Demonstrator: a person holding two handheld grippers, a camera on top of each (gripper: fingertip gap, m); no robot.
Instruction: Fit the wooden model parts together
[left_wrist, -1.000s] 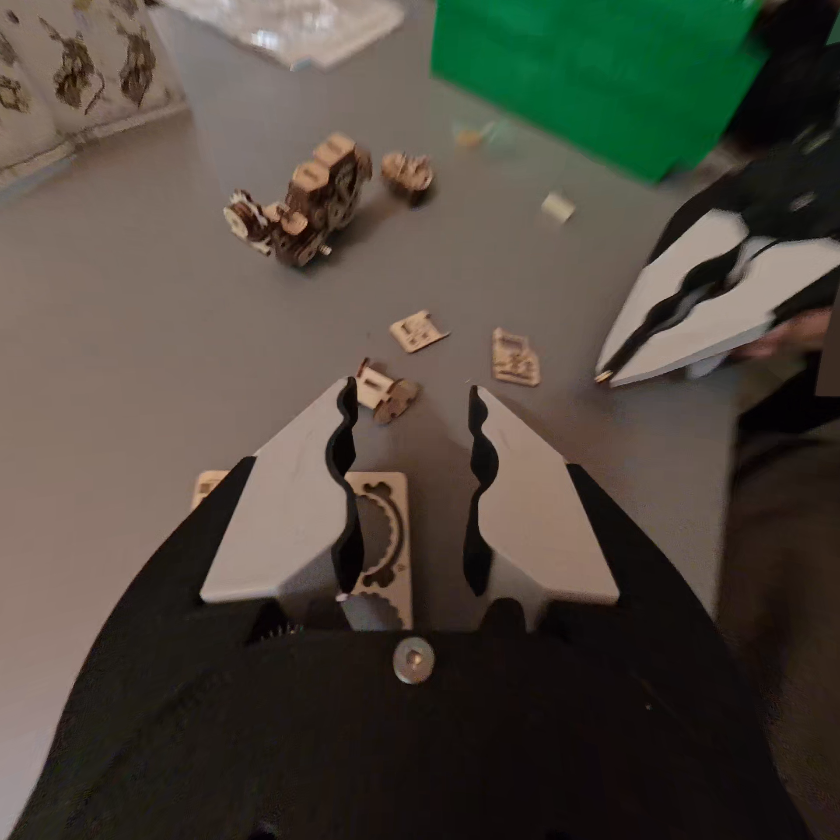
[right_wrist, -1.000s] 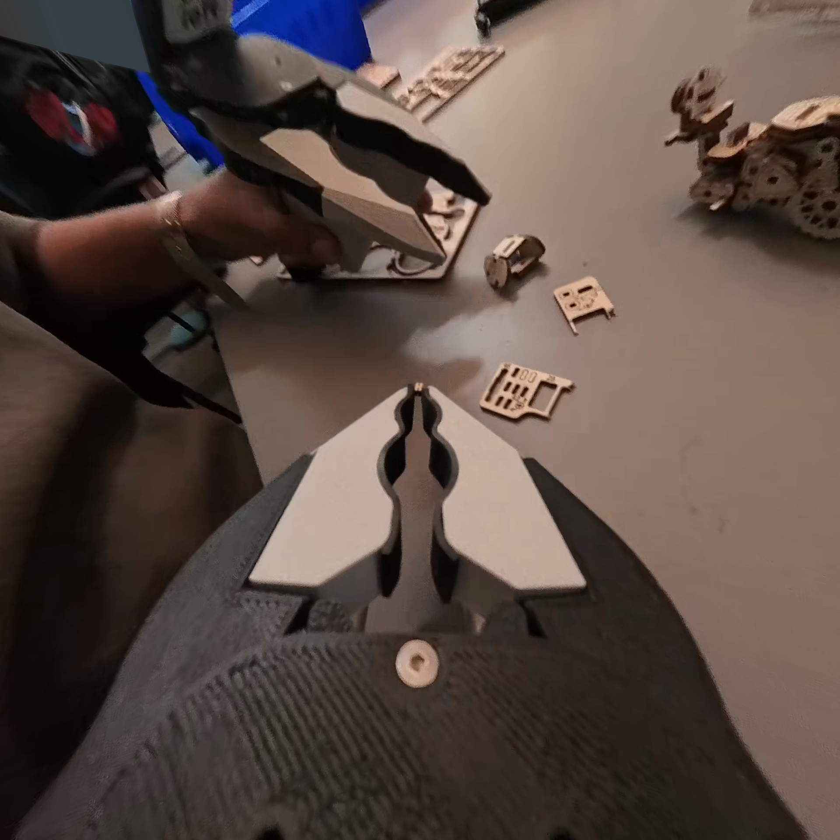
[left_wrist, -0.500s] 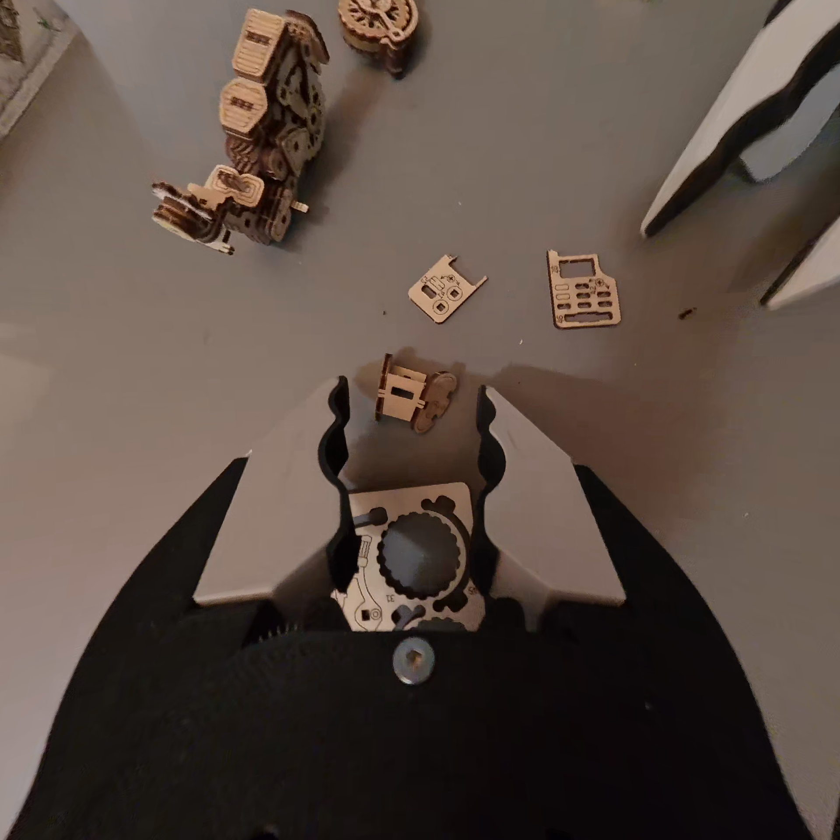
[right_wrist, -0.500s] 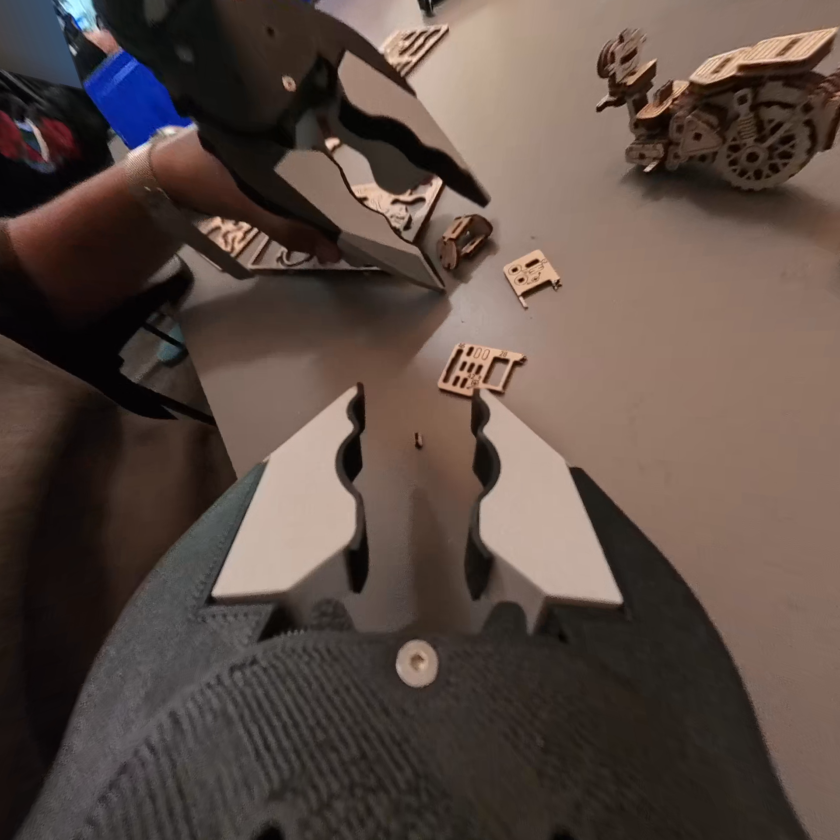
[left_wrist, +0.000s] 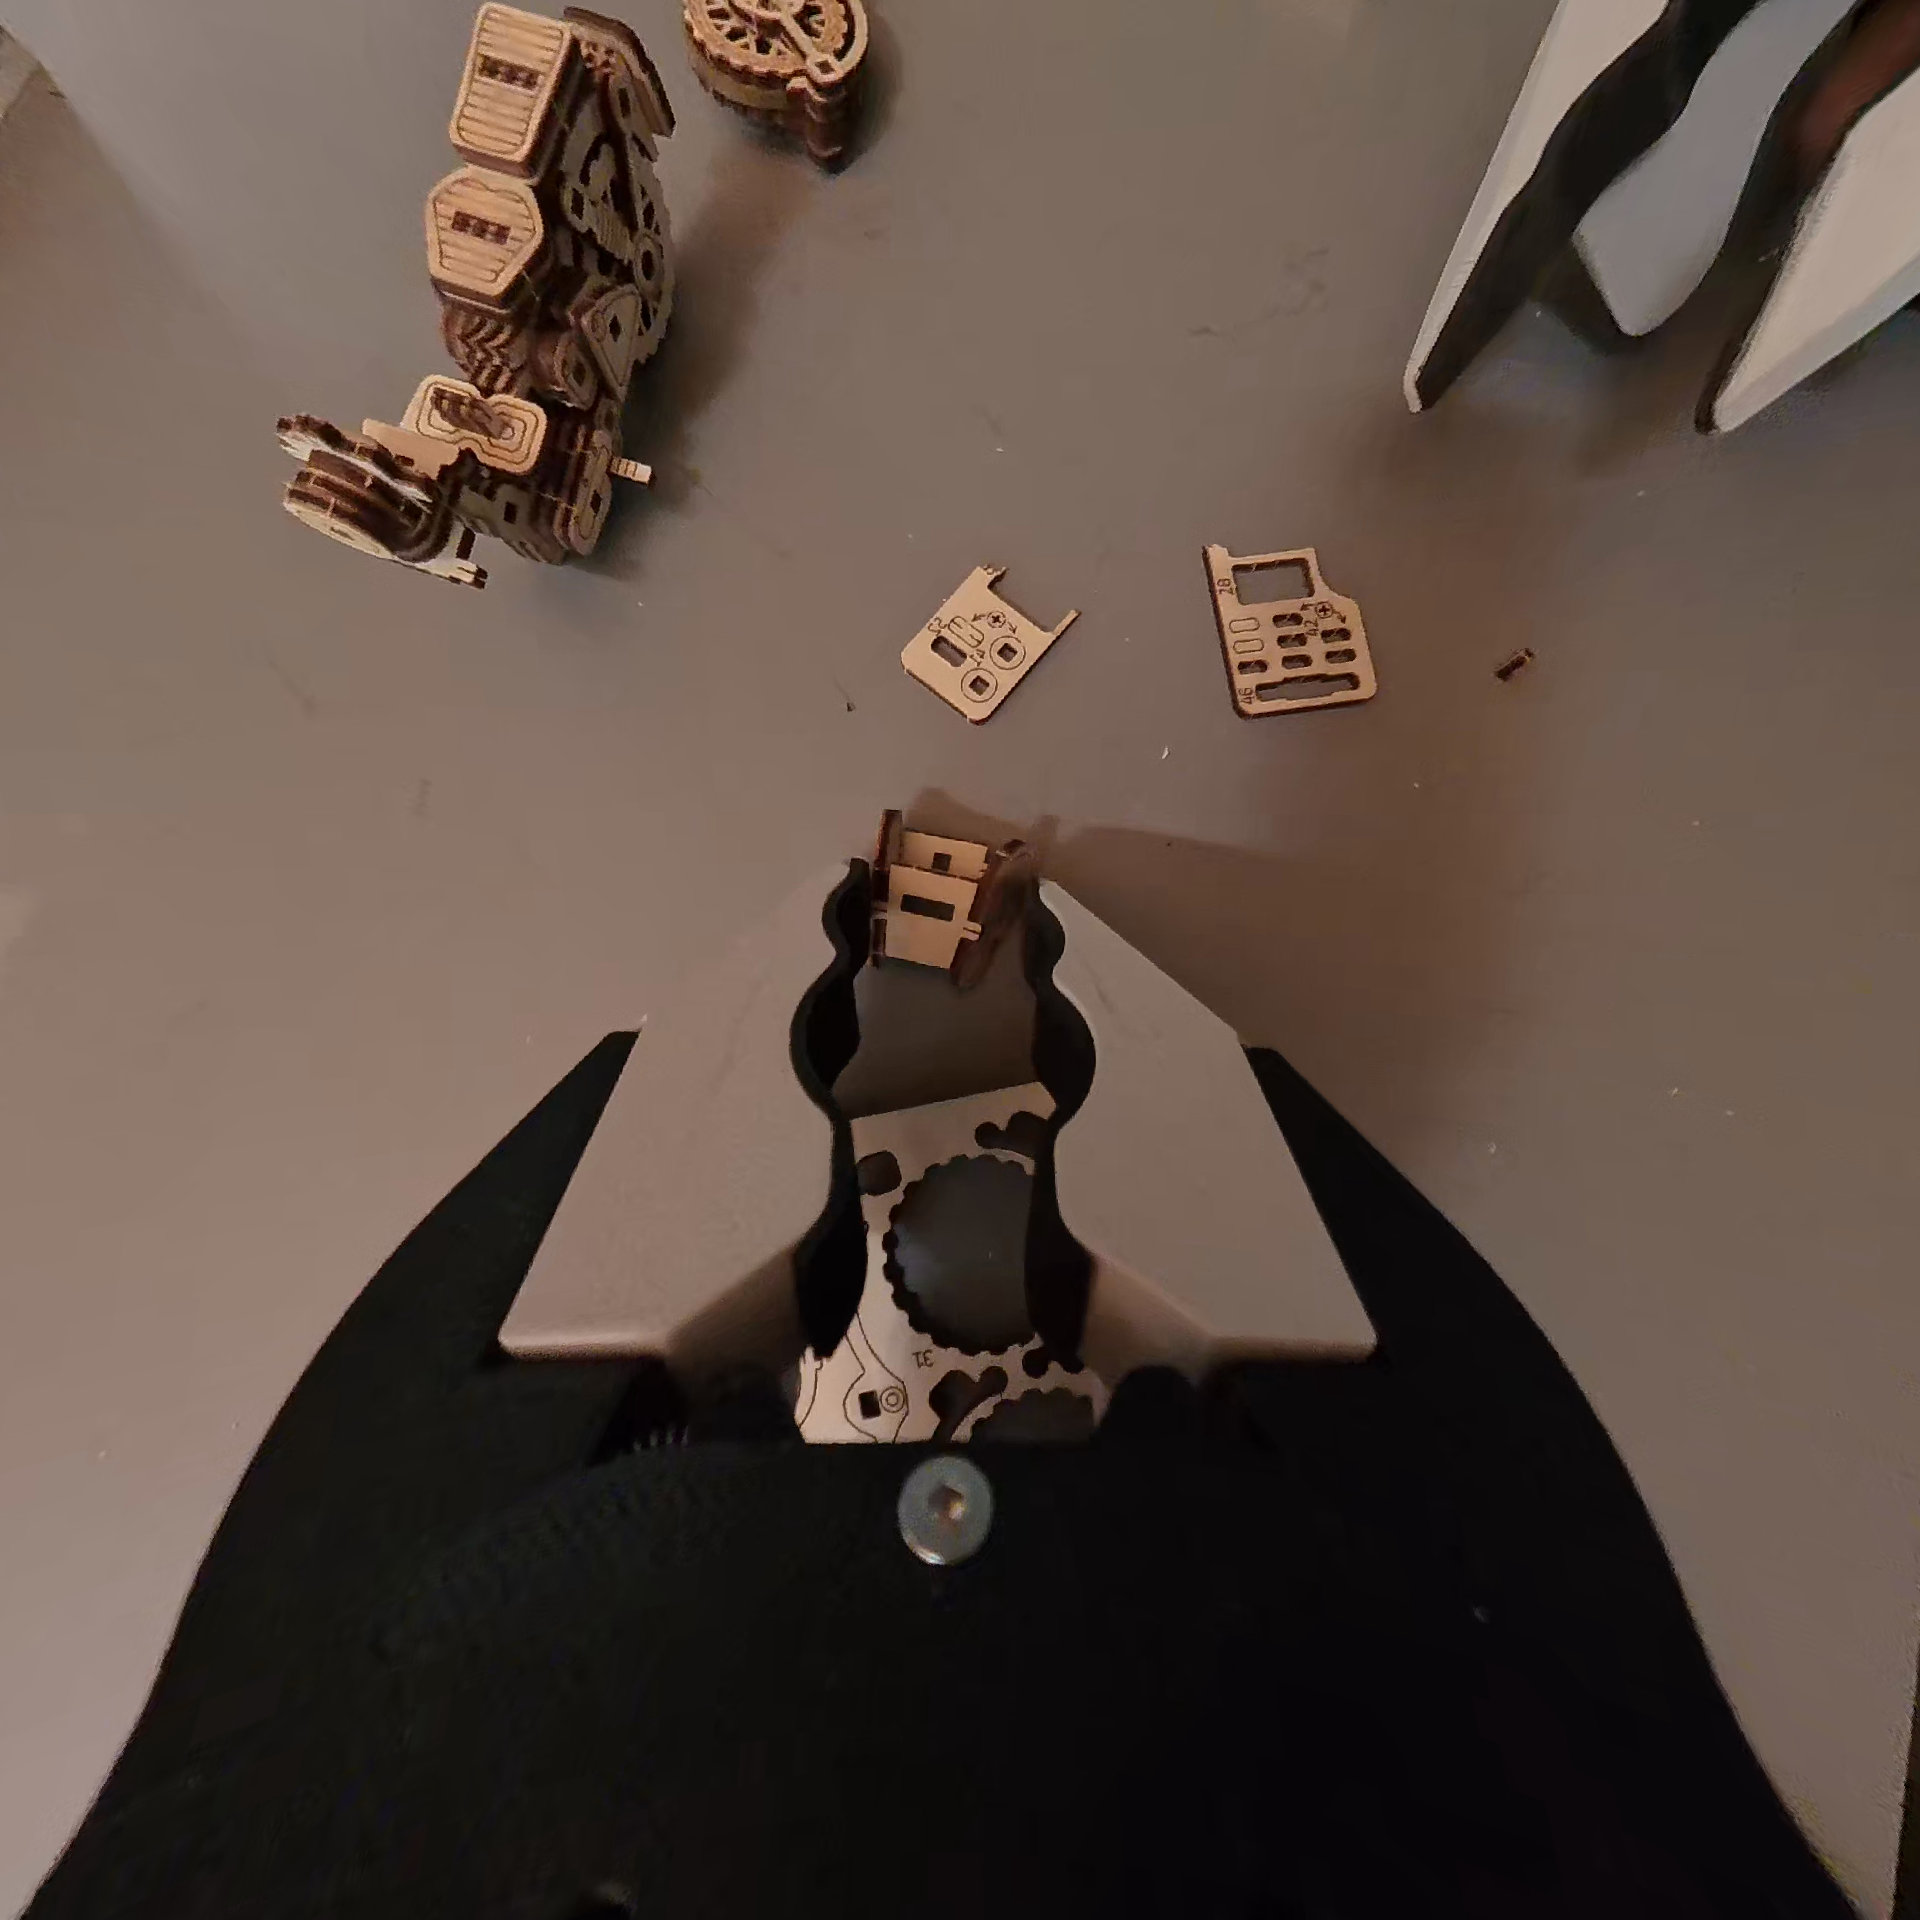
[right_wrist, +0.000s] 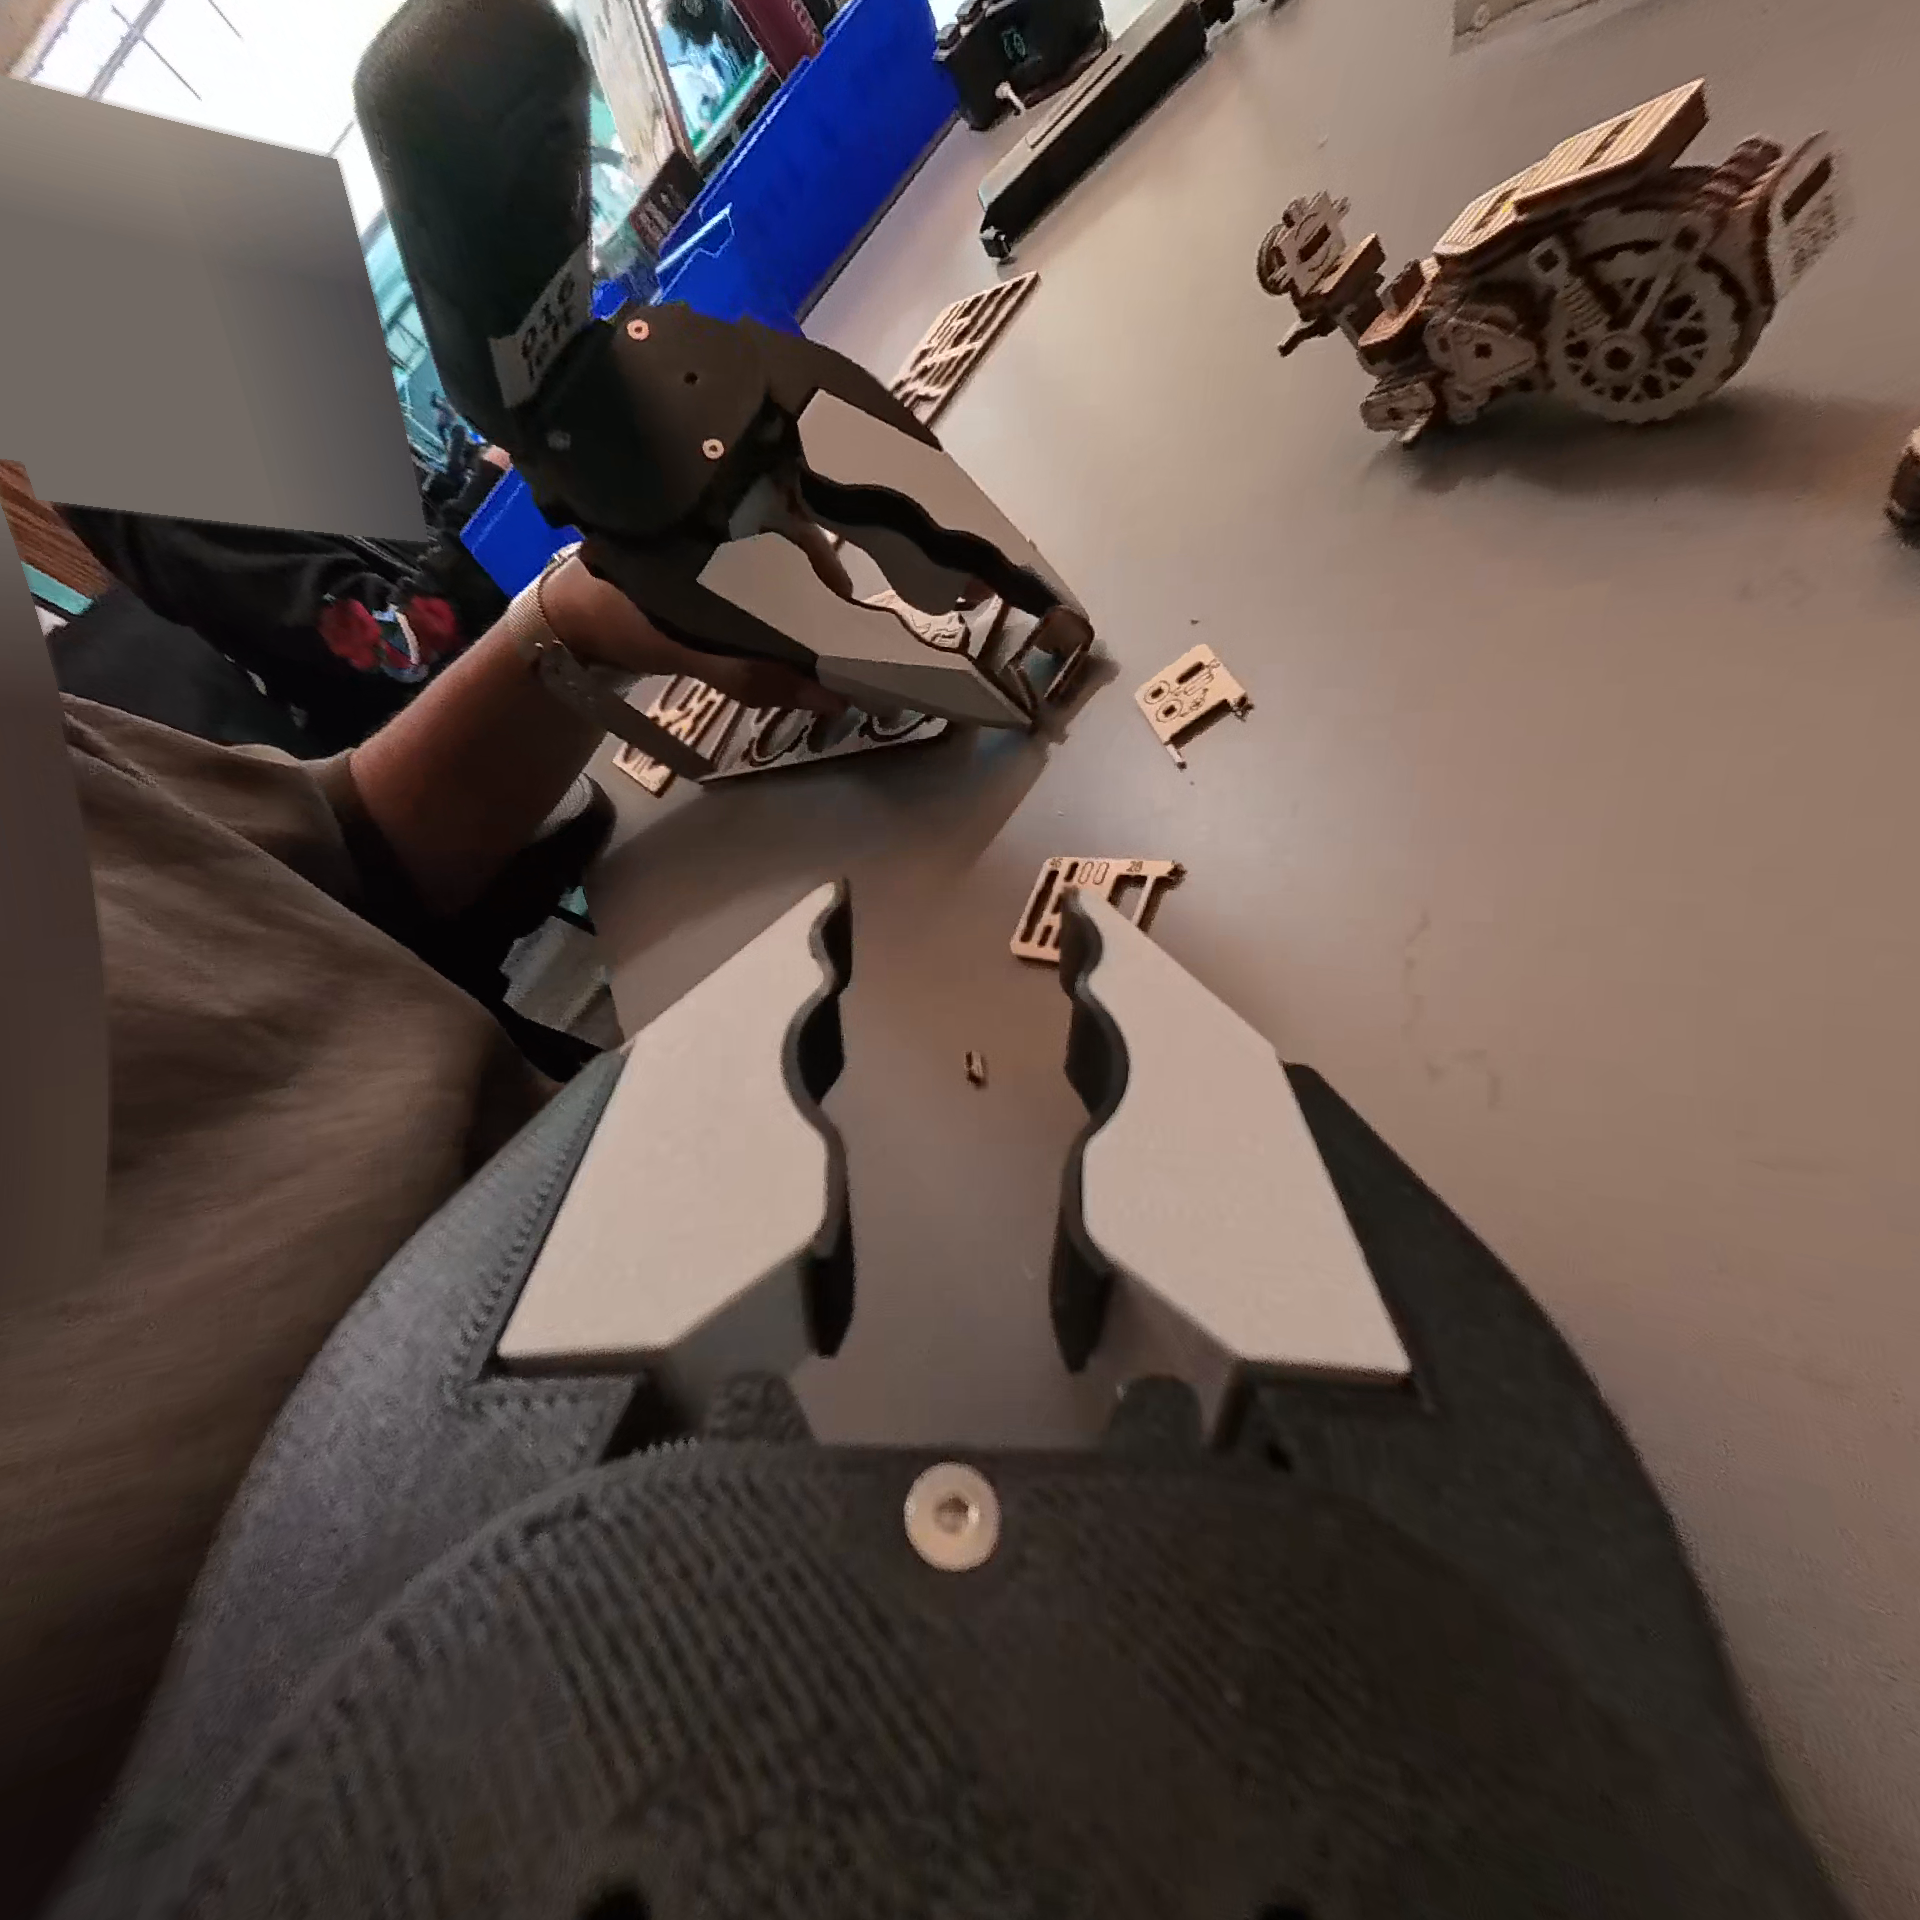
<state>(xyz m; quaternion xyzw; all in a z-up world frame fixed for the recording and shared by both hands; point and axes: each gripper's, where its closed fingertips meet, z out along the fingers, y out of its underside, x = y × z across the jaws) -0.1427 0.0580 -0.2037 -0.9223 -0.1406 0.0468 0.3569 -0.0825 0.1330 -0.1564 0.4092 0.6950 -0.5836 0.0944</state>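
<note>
Underneath everything, grey table (left_wrist: 312, 935). On it, far left in the left wrist view, half-built wooden motorcycle model (left_wrist: 540, 312) (right_wrist: 1558, 281), resting on its wheel and frame. Just beyond it, separate wooden wheel (left_wrist: 779, 52).

Next in size, punched-out plywood sheet (left_wrist: 935, 1247) (right_wrist: 790, 727), flat on the table directly beneath the left gripper (left_wrist: 945, 883) (right_wrist: 1049, 665). Jaws of that gripper drawn in, tips pressing both sides of the small sub-assembly (left_wrist: 935, 904) (right_wrist: 1039, 644), gripping it at table level just past the sheet's edge.

Right gripper (right_wrist: 956, 904) (left_wrist: 1564, 410) nearer the person, tilted low over the table, jaws spread wide, holding nothing.

Then two loose flat parts, apart from each other:
- slotted grille plate (left_wrist: 1294, 634) (right_wrist: 1049, 914), partly hidden behind the right gripper's right fingertip in the right wrist view;
- squarer plate with round and square holes (left_wrist: 982, 644) (right_wrist: 1190, 691), just beyond the gripped sub-assembly.

Smallest, tiny dark pin (left_wrist: 1515, 662) (right_wrist: 974, 1067), lying on the table, seen between the right gripper's spread fingers, touching neither.
</note>
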